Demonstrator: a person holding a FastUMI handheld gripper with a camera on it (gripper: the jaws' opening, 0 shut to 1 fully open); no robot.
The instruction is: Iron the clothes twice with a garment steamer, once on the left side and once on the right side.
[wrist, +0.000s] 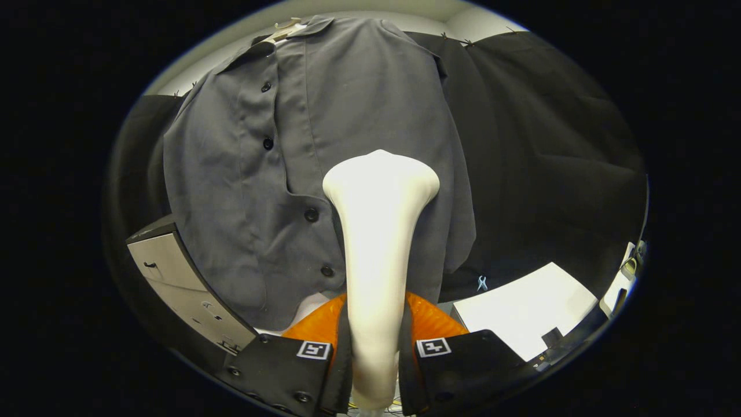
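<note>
The tongs pinch the steamer by its narrow neck, one finger on each side, so its wide, rounded head points at the shirt and lies against the lower front, just right of the button strip. The steamer is smooth, pale plastic, flaring like a spatula. The shirt is grey woven cloth with dark buttons, hung from a hanger so the fabric drops flat for steaming.

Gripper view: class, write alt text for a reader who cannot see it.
The gripper is shut on a white garment steamer, its head against a grey button shirt hanging from a hanger before black cloth.
</note>
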